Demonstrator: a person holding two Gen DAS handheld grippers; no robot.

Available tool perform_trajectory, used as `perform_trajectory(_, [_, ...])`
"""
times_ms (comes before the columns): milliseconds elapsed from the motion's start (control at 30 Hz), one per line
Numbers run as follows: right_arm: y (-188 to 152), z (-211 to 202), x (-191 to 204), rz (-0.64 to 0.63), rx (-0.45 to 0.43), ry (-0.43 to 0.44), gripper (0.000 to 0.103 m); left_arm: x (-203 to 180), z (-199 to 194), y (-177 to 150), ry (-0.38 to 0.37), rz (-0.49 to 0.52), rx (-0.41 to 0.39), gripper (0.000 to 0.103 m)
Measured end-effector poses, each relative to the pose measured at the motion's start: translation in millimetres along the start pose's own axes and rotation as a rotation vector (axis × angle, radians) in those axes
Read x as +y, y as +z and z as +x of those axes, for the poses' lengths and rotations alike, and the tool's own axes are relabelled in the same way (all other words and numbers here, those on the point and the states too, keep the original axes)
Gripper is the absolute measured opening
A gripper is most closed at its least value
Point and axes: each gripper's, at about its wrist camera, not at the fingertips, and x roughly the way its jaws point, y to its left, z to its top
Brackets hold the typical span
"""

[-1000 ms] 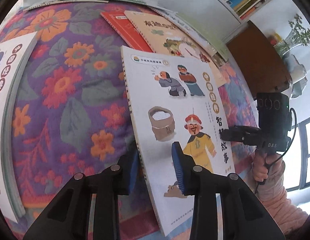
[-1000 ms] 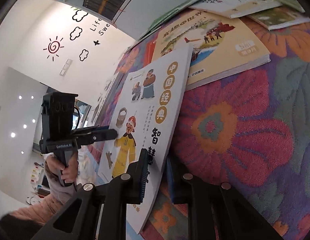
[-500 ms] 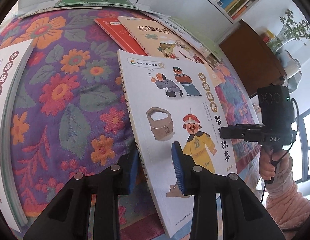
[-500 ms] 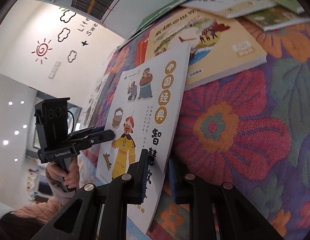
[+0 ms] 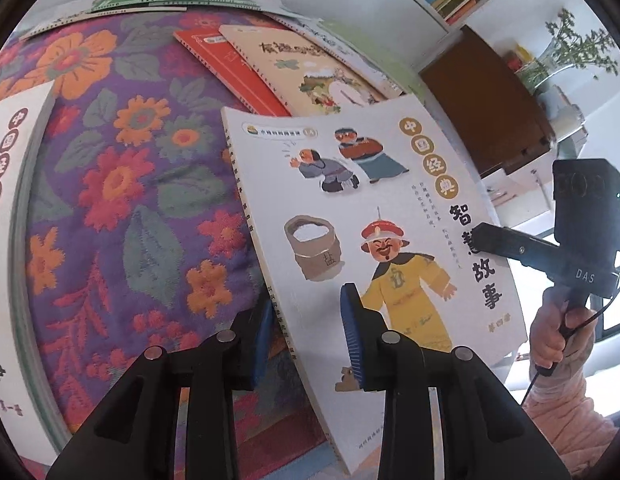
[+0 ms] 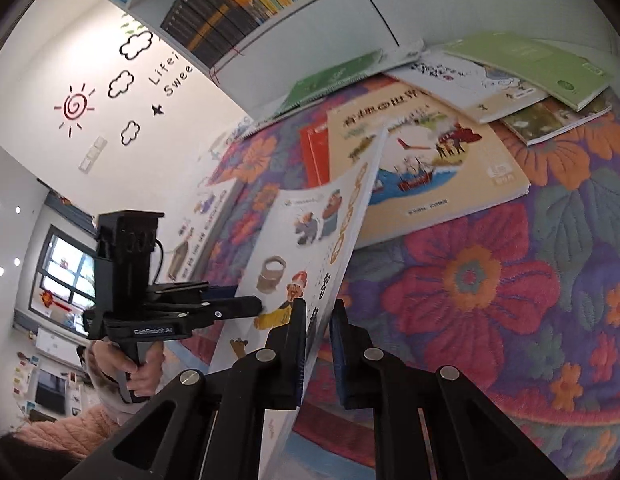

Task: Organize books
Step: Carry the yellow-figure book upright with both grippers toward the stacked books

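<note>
A white picture book [image 5: 370,208] with cartoon figures on its cover hangs tilted above the flowered cloth [image 5: 110,200]. My left gripper [image 5: 306,308] grips it near the spine at the lower edge, jaws closing with the book between the blue pads. My right gripper [image 6: 318,312] clamps the book's opposite long edge [image 6: 310,240], its jaws closing on the pages too. Each wrist view shows the other gripper: the right gripper [image 5: 482,236] at the book's right side, the left gripper [image 6: 254,306] at its left.
A matching white book [image 5: 10,200] lies at the left. A red book [image 5: 226,68], a tan book [image 6: 422,168] and green books [image 6: 530,64] lie farther back. A bookshelf [image 6: 238,0] is behind, a brown cabinet [image 5: 486,112] to the right.
The right gripper has risen with its edge of the book, so the book stands steeper and clear of the cloth. The left gripper has hardly moved.
</note>
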Motion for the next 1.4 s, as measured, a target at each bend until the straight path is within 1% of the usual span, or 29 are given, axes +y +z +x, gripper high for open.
perform_trajectory(67, [-0.1,-3.0,4.0,0.014,-0.022,-0.002,0.012,-0.3,-9.4,0.0,-0.015,0.005,-0.016,0.029])
perform_trajectory(133, [-0.6,-5.6,13.1,-0.006,-0.037,-0.014,0.012,-0.8,-20.7,1.2,-0.019,0.014,-0.041,0.029])
perform_trajectory(333, [4.2,-7.5,36.3,-0.035,-0.06,0.003,0.012,2.5,-50.2,6.3,-0.017,0.017,-0.109,0.029])
perform_trajectory(467, [10.1,-0.6,51.9,-0.058,-0.066,0.024,0.012,12.5,-69.0,7.7,-0.019,-0.001,-0.155,0.029])
perform_trajectory(733, [21.1,23.5,88.0,-0.128,-0.059,0.054,0.012,38.0,-104.5,7.2,0.004,-0.034,-0.231,0.029])
perform_trajectory(800, [23.4,31.6,97.0,-0.143,-0.055,0.059,0.012,47.4,-114.3,6.7,0.005,-0.046,-0.249,0.029])
perform_trajectory(900, [27.7,45.5,109.7,-0.163,-0.041,0.072,0.012,65.1,-125.4,5.1,-0.017,-0.081,-0.273,0.031])
perform_trajectory(1133, [41.9,81.0,138.4,-0.196,-0.022,0.111,0.012,106.7,-151.5,-2.6,-0.019,-0.147,-0.336,0.031])
perform_trajectory(1300, [51.5,113.8,158.4,-0.206,0.005,0.139,0.012,139.3,-170.4,-5.5,-0.007,-0.192,-0.38,0.031])
perform_trajectory(1400, [55.3,133.1,166.6,-0.208,0.017,0.151,0.012,159.2,-175.5,-8.9,0.005,-0.22,-0.387,0.031])
